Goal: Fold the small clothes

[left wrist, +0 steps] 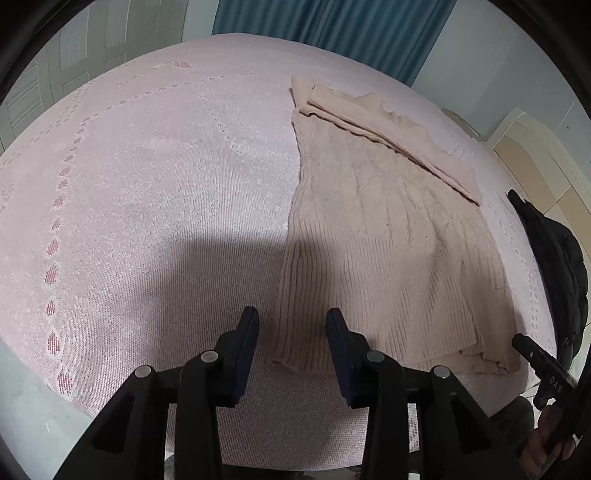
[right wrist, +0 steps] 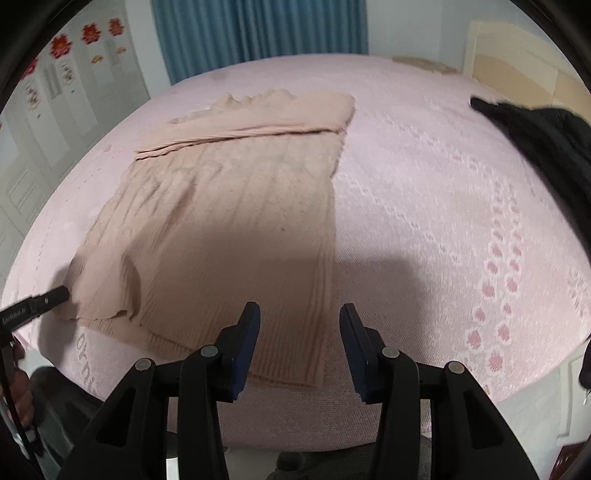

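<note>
A beige cable-knit sweater [right wrist: 221, 221], ribbed at its hem and sleeves folded across, lies flat on a pink woven bedspread [left wrist: 147, 184]. Left gripper [left wrist: 291, 321] and right gripper [right wrist: 299, 317] hover over its near corners, jaws parted and empty. Blue curtains [right wrist: 258, 29] hang beyond.

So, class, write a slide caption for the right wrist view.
Open right gripper poised over the hem of a beige knit sweater on a pink bedspread.

Home bedroom: pink bedspread [left wrist: 147, 184], blue curtains [right wrist: 258, 29], wardrobe doors [right wrist: 55, 110].
</note>
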`<state>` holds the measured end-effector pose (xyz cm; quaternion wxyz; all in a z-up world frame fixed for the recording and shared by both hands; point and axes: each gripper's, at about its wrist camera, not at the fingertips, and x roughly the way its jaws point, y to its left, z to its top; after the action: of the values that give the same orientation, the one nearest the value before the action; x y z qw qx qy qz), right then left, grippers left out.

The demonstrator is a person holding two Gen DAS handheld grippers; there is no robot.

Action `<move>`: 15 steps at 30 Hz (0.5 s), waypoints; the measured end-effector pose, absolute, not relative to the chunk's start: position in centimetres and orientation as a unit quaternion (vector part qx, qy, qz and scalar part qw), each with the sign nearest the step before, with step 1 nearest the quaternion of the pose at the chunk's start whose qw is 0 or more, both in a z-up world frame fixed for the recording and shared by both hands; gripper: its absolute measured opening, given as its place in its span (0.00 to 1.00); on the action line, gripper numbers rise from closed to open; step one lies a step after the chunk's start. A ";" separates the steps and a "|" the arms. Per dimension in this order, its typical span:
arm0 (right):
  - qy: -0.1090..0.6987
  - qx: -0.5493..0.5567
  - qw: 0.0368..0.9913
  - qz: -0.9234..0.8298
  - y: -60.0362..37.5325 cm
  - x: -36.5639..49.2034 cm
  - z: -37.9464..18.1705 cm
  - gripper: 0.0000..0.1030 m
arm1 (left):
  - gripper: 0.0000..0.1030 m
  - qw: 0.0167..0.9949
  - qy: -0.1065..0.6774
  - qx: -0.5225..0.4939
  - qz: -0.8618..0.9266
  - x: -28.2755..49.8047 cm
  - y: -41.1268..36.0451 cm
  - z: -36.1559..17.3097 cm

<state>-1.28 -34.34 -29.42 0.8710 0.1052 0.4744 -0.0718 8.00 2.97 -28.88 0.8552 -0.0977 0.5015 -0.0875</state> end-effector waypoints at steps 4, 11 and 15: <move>0.496 0.153 0.853 -0.060 -35.8 -0.6 -30.5 0.43 | 0.39 0.849 0.505 -0.120 -0.102 8.5 3.3 -29.2; 0.497 0.188 0.846 -0.042 -36.4 -0.3 -30.8 0.46 | 0.39 0.839 0.504 -0.167 -0.118 9.2 4.2 -29.7; 0.500 0.192 0.844 -0.031 -36.2 0.1 -30.9 0.46 | 0.38 0.840 0.504 -0.162 -0.117 9.5 3.7 -29.8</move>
<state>0.06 -36.21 -30.91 0.8438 0.1924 0.5001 -0.0307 9.54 3.69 -29.76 0.8402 -0.1615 0.5043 -0.1169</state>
